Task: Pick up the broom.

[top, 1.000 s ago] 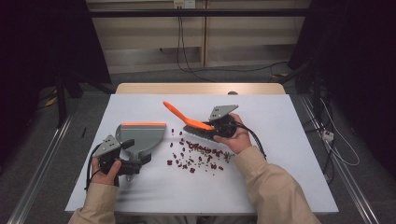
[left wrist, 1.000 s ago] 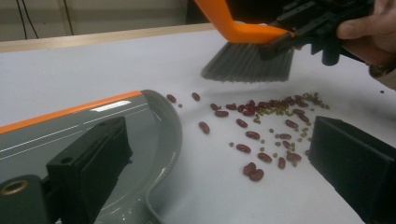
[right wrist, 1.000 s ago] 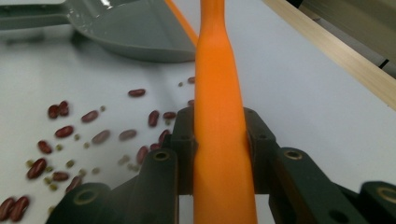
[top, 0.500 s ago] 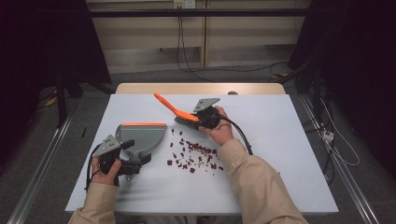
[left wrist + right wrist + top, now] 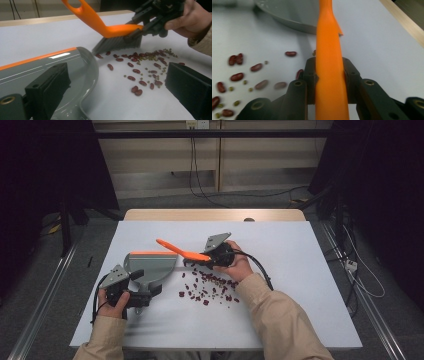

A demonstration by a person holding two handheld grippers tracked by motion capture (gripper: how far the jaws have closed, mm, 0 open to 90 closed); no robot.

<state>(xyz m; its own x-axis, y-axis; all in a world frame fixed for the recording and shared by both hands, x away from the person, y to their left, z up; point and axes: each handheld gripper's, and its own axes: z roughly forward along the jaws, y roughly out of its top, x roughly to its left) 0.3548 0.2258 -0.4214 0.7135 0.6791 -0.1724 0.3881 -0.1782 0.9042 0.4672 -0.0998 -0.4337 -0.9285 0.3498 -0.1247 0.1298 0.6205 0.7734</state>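
Observation:
My right gripper point(image 5: 214, 258) is shut on the orange handle of a hand brush point(image 5: 181, 252). The grey bristles point(image 5: 117, 42) rest on the white table at the far edge of a scatter of red beans and small green beans point(image 5: 207, 287). In the right gripper view the handle point(image 5: 329, 75) runs up between the two jaws. A grey dustpan point(image 5: 150, 265) with an orange lip lies left of the beans, its mouth facing away from me. My left gripper point(image 5: 146, 291) sits at the dustpan's handle with its jaws wide apart; the handle point(image 5: 82, 100) lies by the left jaw, clear of the right one.
The white table point(image 5: 300, 270) has bare room to the right of the beans and along its far side. A wooden strip point(image 5: 215, 215) runs along the far edge. Cables trail on the floor beyond.
My right gripper has carried the brush leftward and down, so the bristles now stand on the table at the far edge of the beans. The left hand and the dustpan have stayed put.

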